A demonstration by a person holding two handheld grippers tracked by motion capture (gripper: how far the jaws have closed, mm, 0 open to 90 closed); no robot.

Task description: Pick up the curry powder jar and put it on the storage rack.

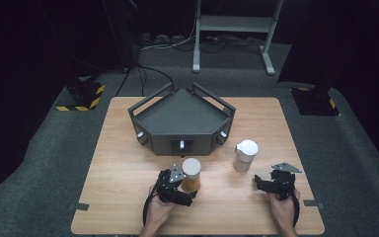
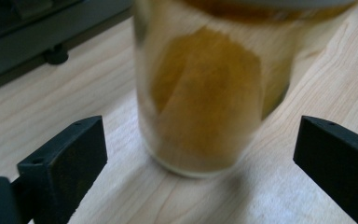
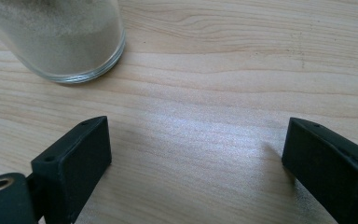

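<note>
Overhead, the left claw [image 1: 186,190] sits at the near edge of the bench [image 1: 128,163] with its jaws apart, right beside an upright amber jar [image 1: 191,175] with a tan lid. The right claw [image 1: 262,182] rests off to the right, jaws also apart and holding nothing; a white-lidded jar [image 1: 245,155] stands just beyond it, to its left. A dark tray [image 1: 181,121] lies farther back, well apart from both jars.

Through the left gripper view, the amber jar [image 2: 200,93] stands just ahead of the jaws and roughly centred between them, though not yet in the gap; neither pad touches the glass. To grip well, the person would likely push the claw forward until the jar's lower body sits between the pads, keep it level, then close evenly so the jar does not tip or skid.

From the right gripper view, the jaws stand wide over bare bench [image 3: 214,116], with the base of the pale-powder jar [image 3: 60,42] ahead and to their left, clear of them.
</note>
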